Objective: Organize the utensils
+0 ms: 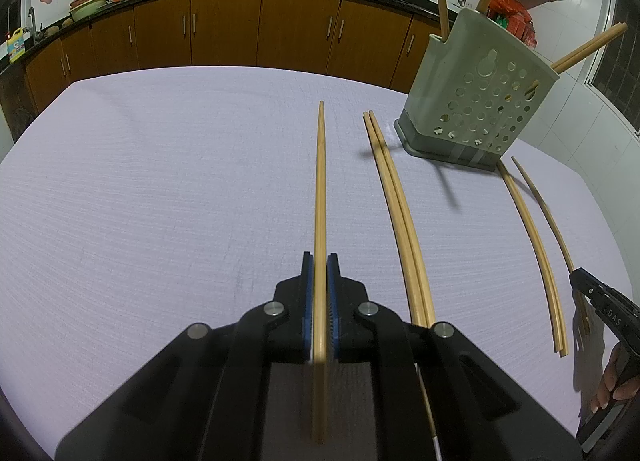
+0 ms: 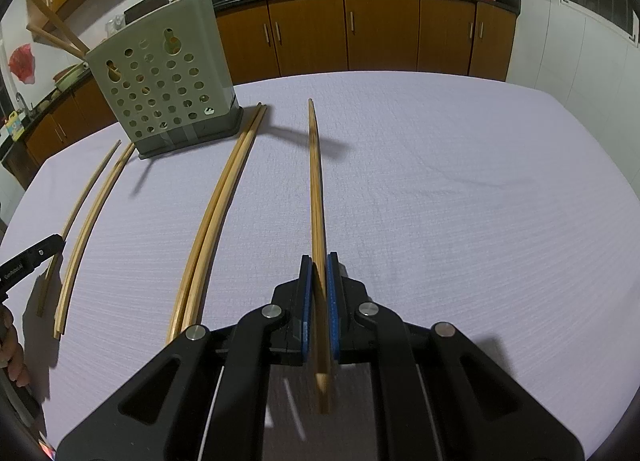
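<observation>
Fingers (image 1: 307,293) of our left gripper (image 1: 320,265) are pinched onto a single chopstick (image 1: 320,189), which runs straight ahead between the blue pads and points out over the lilac cloth of the counter (image 1: 160,201). Our right gripper (image 2: 319,265) is likewise closed around a chopstick of its own (image 2: 315,181), which sits a little askew between its fingers (image 2: 333,293).

On the counter, seen from the left wrist, a pair of chopsticks (image 1: 394,201) lies side by side just right of the held one, its far tips near the grey perforated utensil holder (image 1: 480,101). Several chopsticks already stand in that holder, leaning out of the top. Further right another pair (image 1: 536,245) and a thin single stick (image 1: 548,217) lie on the cloth, beside the tip of the other gripper (image 1: 592,289).
</observation>
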A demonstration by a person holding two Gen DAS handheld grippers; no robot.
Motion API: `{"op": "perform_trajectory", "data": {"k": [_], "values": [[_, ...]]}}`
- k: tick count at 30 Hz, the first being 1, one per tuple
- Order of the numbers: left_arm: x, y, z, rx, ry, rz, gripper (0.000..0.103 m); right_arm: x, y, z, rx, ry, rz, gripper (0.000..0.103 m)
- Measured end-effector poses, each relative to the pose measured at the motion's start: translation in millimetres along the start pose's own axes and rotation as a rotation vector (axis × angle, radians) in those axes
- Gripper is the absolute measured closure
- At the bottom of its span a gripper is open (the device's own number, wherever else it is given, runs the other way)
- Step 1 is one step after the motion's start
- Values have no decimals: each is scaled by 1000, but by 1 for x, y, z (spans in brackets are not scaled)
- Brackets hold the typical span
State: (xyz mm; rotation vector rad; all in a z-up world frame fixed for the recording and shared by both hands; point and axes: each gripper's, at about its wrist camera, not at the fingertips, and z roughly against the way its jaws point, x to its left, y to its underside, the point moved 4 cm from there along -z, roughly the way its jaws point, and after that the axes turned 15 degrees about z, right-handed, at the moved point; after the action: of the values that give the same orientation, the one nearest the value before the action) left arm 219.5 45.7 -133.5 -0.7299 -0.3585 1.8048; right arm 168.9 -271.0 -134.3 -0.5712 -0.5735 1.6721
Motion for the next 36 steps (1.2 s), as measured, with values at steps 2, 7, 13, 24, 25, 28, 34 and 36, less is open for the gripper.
{"op": "perform_trajectory", "data": {"k": [2,7,13,24,25,28,34,36], "values": [[0,0,0,0,0,0,94,0,0,0,-1,-2,-1,95],[0,0,0,0,0,0,94,-1,0,0,-1,-3,-2,94],[0,0,0,-1,0,-1,94,-1,1,1,-1,-3,-3,95],[-1,10,6,-4,-31,-77,95,0,3,3,-6,-10,-3,95],[-1,10,7,-9,-39,-84,95,0,4,5,-9,-4,1,95],[-1,5,24,-55,-14,-88,95,-2,-2,20,-70,9,2,95],[-9,-25,81,-221,51,-99,95,-11,-33,68,-239,41,-12,95],[-12,-36,97,-265,73,-92,95,-13,-43,81,-289,46,-17,95]]}}
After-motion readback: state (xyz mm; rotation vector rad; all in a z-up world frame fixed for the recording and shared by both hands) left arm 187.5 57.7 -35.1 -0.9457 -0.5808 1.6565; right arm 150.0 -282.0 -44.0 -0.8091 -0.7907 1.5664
